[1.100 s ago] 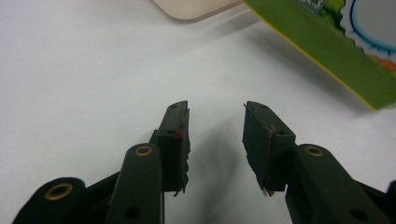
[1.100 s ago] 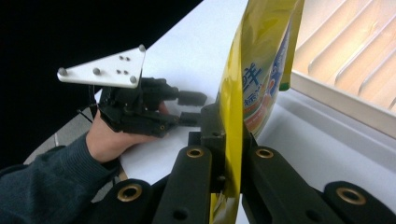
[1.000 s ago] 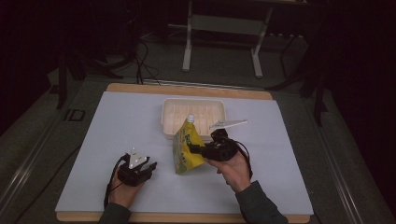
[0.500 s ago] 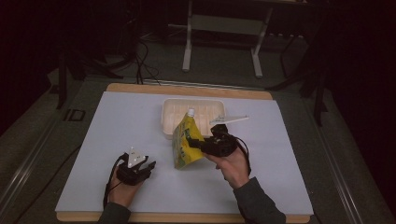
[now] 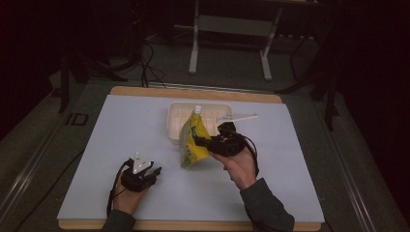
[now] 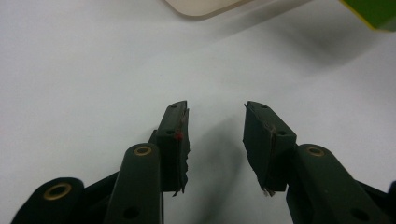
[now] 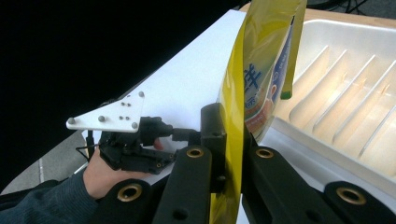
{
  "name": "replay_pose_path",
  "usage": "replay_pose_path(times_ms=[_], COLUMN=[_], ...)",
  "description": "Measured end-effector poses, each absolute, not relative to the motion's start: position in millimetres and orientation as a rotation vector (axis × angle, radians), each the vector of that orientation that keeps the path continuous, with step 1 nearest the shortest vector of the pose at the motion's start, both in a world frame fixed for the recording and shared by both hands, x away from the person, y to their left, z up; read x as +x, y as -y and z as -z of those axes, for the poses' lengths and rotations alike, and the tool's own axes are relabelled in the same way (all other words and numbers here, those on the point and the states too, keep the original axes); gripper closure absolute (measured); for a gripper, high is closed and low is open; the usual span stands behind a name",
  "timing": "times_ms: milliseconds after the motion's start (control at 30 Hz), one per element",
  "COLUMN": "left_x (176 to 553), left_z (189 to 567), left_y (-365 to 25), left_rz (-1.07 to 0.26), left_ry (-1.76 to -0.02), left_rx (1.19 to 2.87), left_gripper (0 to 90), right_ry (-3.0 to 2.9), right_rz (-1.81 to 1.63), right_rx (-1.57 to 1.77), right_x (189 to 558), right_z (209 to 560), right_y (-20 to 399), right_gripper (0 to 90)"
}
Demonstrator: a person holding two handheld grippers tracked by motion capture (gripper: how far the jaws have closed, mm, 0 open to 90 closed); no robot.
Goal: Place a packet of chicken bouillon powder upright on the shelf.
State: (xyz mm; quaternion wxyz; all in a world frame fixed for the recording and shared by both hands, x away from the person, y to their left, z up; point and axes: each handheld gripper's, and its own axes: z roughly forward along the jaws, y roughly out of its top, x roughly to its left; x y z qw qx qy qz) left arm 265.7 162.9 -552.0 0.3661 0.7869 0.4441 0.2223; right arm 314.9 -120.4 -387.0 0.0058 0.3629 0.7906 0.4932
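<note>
Yellow spouted pouch (image 5: 193, 140) with green print and white cap, held upright and slightly tilted, pinched at its 3 o'clock edge, cap at 12 o'clock, lower corner near white mat

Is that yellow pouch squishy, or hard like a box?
Probably squishy: the yellow pouch looks flattened thin where the right hand-held gripper pinches it. Likely light, since one pinch holds it. Its glossy skin may be slippery.

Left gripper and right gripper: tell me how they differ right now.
The left gripper has its jaws open with nothing between them; the right gripper is shut on the yellow pouch. The left gripper sits low near the table's front edge; the right gripper holds the pouch up beside the white tray. Both are black and hand-held.
</note>
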Motion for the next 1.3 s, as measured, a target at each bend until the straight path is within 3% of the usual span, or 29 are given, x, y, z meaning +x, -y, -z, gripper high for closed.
replay_pose_path(times_ms=[1300], left_x=[265], left_z=[552], left_y=[-162], left_rz=[-0.575], left_ry=[-1.133], left_rx=[2.027], left_gripper=[60.3], right_ry=[-2.365], right_rz=[-1.493], right_rx=[1.121], right_x=[348], right_z=[369], right_y=[99], right_gripper=[90.0])
